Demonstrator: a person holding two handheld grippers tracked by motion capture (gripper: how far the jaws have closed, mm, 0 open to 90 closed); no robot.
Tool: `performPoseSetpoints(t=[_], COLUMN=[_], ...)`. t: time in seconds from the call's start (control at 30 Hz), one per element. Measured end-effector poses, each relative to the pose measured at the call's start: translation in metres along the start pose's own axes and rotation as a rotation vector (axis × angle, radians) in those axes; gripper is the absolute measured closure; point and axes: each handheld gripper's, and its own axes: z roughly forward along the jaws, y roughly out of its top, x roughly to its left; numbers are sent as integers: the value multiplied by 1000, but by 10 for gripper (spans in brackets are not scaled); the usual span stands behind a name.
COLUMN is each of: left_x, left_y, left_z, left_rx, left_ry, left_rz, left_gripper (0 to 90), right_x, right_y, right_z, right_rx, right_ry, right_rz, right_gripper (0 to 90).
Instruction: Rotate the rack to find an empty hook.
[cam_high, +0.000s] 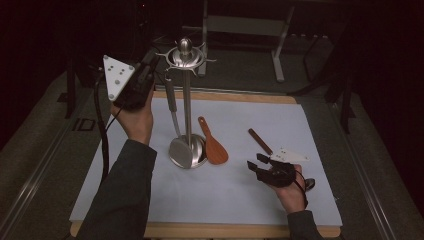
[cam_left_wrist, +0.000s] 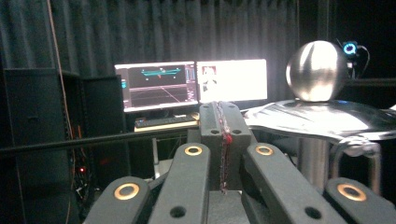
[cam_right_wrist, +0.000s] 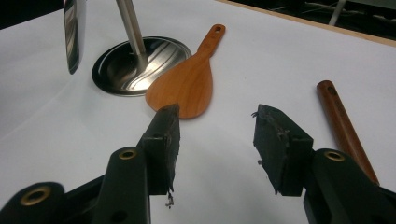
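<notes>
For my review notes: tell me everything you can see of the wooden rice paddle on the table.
The wooden rice paddle is reddish-brown and smooth, with a broad rounded blade and a short narrow handle with a hole at its end. It lies flat on the white mat, its blade edge against the stand's steel base. The open right gripper points toward it without touching.

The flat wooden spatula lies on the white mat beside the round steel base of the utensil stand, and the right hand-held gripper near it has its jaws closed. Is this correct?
Not quite. The right hand-held gripper has its jaws open, with a wide gap and nothing between them, as the right gripper view shows. The rest holds: the flat wooden spatula lies on the white mat beside the round steel base of the utensil stand.
</notes>
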Motion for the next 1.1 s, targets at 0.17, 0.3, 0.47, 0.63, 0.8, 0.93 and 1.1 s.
performPoseSetpoints(t=[0.17,0.3,0.47,0.63,0.8,0.93,1.1], left_x=[-1,0,2,2,2,2,10], left_y=[1,2,2,3,2,-2,-9], left_z=[3,5,9,10,8,3,-7], left_rx=[9,17,27,29,28,33,60], left_ry=[2,9,16,21,12,-2,-34], left_rz=[15,30,20,19,18,25,-2], left_gripper=[900,900,900,900,900,900,889], right_x=[0,0,0,0,0,-1,-3], right_y=[0,-1,-1,-2,-2,-3,-3], right_z=[0,1,1,2,2,1,0], right_rx=[1,4,6,11,12,11,14], right_ry=[2,0,0,3,2,1,-3], right_rz=[-5,2,1,0,4,7,11], right_gripper=[507,507,507,507,507,507,507])
